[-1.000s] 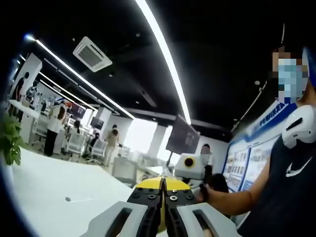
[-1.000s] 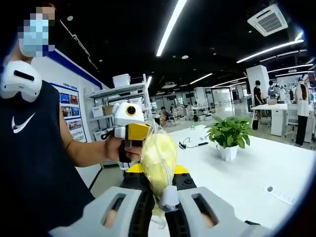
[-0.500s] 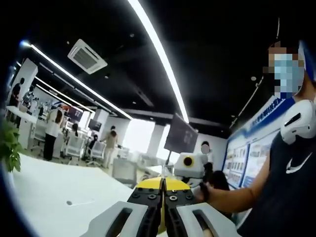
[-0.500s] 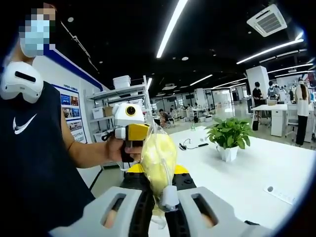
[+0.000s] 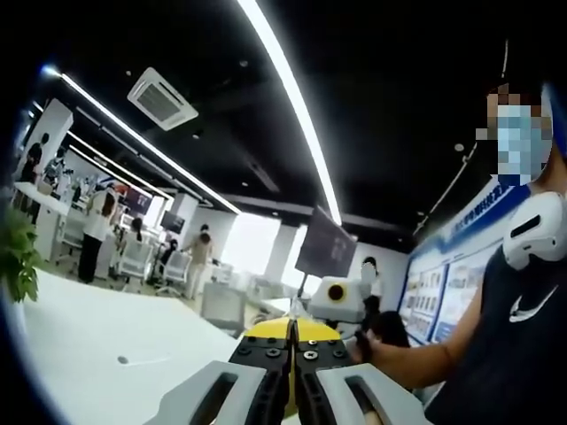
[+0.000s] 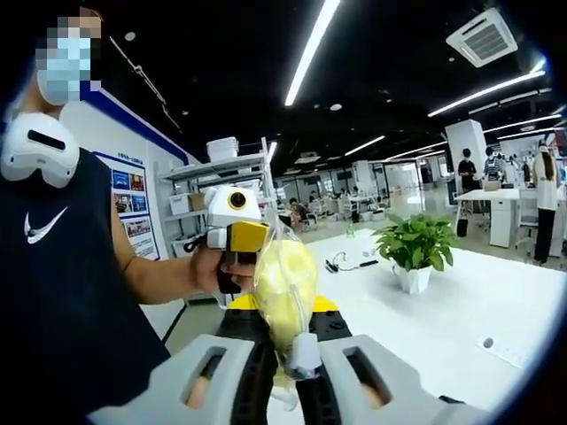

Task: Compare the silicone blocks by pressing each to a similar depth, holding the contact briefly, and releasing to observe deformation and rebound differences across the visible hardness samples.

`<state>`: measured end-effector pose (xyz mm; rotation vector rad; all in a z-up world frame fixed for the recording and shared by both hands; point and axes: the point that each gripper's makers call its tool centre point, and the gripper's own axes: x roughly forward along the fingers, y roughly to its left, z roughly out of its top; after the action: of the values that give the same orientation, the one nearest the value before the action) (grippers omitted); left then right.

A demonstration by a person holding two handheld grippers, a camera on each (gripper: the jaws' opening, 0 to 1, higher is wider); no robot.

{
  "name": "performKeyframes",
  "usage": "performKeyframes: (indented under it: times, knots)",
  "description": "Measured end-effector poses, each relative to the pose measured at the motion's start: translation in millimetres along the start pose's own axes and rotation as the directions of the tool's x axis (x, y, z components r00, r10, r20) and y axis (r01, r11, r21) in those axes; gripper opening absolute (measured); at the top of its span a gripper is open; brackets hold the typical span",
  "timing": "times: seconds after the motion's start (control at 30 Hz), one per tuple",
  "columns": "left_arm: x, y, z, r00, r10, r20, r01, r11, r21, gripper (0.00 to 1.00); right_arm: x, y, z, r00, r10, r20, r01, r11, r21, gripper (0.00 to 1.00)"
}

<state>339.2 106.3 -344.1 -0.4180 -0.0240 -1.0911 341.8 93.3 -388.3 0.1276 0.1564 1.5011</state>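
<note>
Left gripper view first: the left claw rises from the bottom edge with its jaws pressed flat together and nothing between them, so it is closed on air. Beyond its tips, low and to the left, lies the white counter, bare there apart from a small cable. A potted plant sits far off to the left. To the right of the claw, the right claw appears, gripped in the person's hand, raised level with this one. Both tools point out across the room instead of down at the counter, so my read is that this is a carry or a pause, not a press.

Over to the right gripper view: the right claw is clamped on the neck of a clear plastic bag with a soft yellow lump inside, which stands straight up from the jaw tips. It may be one of the silicone samples, still wrapped; I cannot tell. Just behind the bag, slightly left, the left claw hangs in the person's other hand. Off to the right the counter stretches away, carrying a potted plant. Gripping the neck keeps the contents unsquashed, and nothing is being pressed yet.
</note>
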Motion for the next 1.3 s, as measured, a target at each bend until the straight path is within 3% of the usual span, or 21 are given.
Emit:
performKeyframes:
  times: [0.6, 0.8, 0.87, 1.03, 1.3]
  knots:
    - [0.9, -2.0, 1.0, 1.0, -0.013, 0.008, 0.013, 1.0, -0.019, 0.0, -0.7, -0.6, 1.7, 0.999, -0.004, 0.039, 0.004, 1.0, 0.0, 0.06]
    - [-0.3, -2.8, 3.0, 1.0, -0.014, 0.024, 0.014, 1.0, -0.026, 0.0, 1.4, -2.3, 4.0, 0.998, -0.001, 0.059, 0.005, 0.998, -0.055, 0.09]
    - [-1.2, -3.3, 4.4, 0.999, -0.017, 0.028, 0.018, 0.999, -0.027, 0.0, 3.7, -4.0, 1.7, 0.999, -0.007, 0.051, 0.01, 0.998, -0.065, 0.13]
    - [-2.0, -4.0, 4.0, 1.0, -0.021, 0.023, 0.021, 0.999, -0.029, 0.0, 5.5, -8.5, 0.6, 0.998, -0.024, 0.061, 0.027, 0.999, -0.047, 0.4]
    - [-2.0, 1.7, 3.2, 1.0, -0.005, 0.025, 0.006, 0.999, -0.04, 0.0, 4.2, -11.8, -0.8, 0.997, -0.035, 0.065, 0.037, 0.999, -0.025, 0.61]
